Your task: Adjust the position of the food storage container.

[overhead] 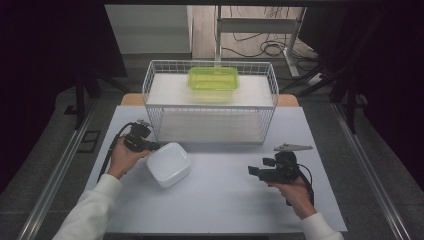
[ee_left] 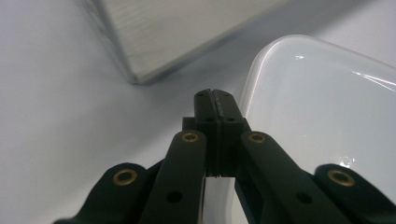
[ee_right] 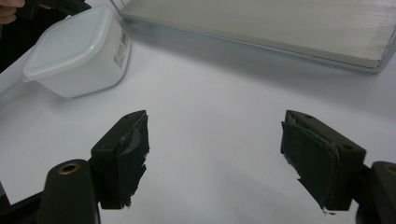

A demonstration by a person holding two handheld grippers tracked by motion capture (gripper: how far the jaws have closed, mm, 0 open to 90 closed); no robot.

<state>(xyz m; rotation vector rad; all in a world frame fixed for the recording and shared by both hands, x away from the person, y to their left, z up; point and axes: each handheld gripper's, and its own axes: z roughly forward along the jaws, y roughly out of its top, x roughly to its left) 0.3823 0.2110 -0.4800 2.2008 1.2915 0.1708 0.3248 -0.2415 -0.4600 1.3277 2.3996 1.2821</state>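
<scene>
A white lidded plastic container (overhead: pixel 168 163) sits on the pale table (overhead: pixel 225 205), left of centre. My left gripper (overhead: pixel 151 145) is at its far left corner. In the left gripper view the jaws are pressed together (ee_left: pixel 215 98) right beside the container's rim (ee_left: pixel 254 70), and nothing shows between the pads. My right gripper (overhead: pixel 257 168) is held over bare table at the right, pointing left, its jaws wide apart (ee_right: pixel 215 135) and empty. From it the container (ee_right: pixel 77 51) lies ahead to the left, a barcode label on its side.
A white wire rack (overhead: pixel 210 107) with two board shelves stands at the back of the table. A green translucent container (overhead: pixel 213 80) rests on its top shelf. The lower shelf's edge (ee_right: pixel 261 28) is just beyond the right gripper. Cables lie on the floor behind.
</scene>
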